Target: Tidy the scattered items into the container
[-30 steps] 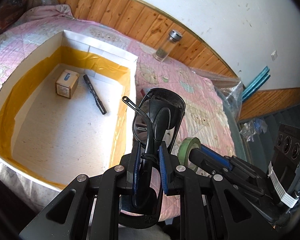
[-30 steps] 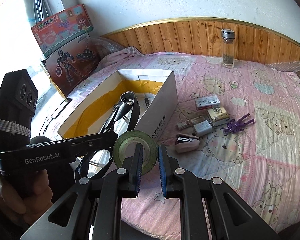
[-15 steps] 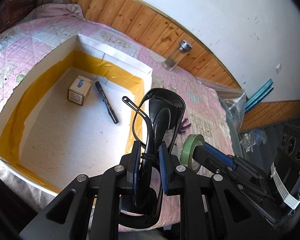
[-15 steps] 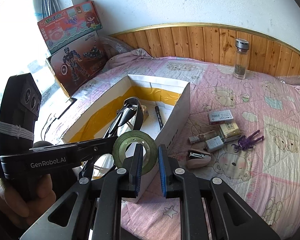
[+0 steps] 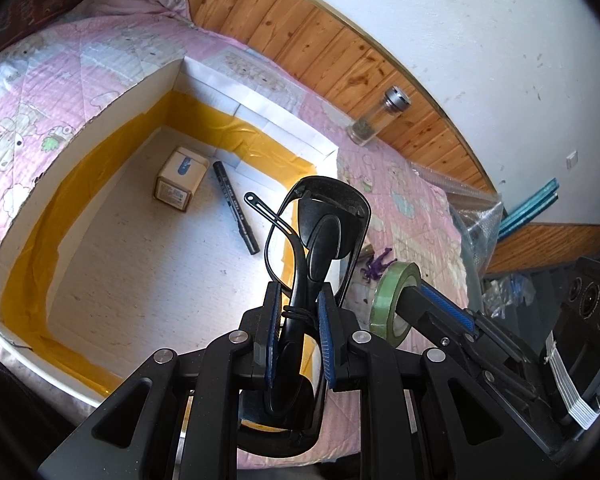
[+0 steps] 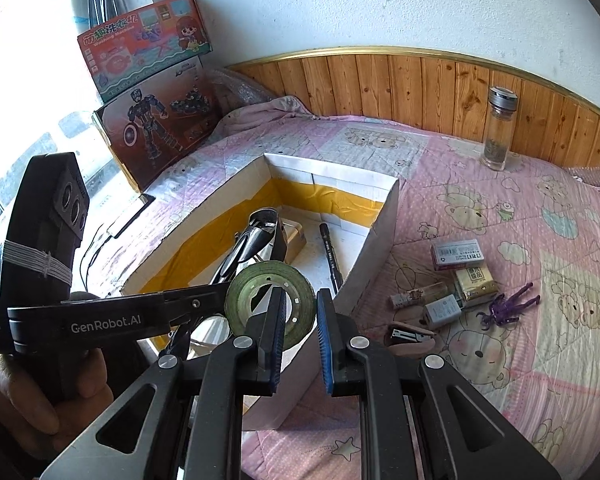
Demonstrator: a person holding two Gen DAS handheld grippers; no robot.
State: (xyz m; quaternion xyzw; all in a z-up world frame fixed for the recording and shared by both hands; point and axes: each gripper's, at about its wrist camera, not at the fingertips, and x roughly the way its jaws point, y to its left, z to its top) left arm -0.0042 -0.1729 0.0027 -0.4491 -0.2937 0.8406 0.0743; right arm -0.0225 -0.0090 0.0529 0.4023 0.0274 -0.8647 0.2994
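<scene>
My left gripper (image 5: 298, 308) is shut on black sunglasses (image 5: 320, 224) and holds them above the near right part of the white box (image 5: 260, 100) with yellow tape inside. A small carton (image 5: 179, 179) and a black pen (image 5: 236, 207) lie in the box. My right gripper (image 6: 300, 312) is shut on a green tape roll (image 6: 270, 294), held over the box's near corner (image 6: 380, 240). The roll also shows in the left wrist view (image 5: 394, 300), beside the sunglasses.
On the pink quilt (image 6: 520, 220) right of the box lie several small items: a grey packet (image 6: 456, 254), a gold packet (image 6: 476, 284), a stapler (image 6: 410, 334), a purple figure (image 6: 508, 308). A glass bottle (image 6: 500, 128) stands by the wooden headboard. Toy boxes (image 6: 152, 80) stand far left.
Both grippers have moved forward and higher over the box with their loads. The box now sits more centrally beneath them.
</scene>
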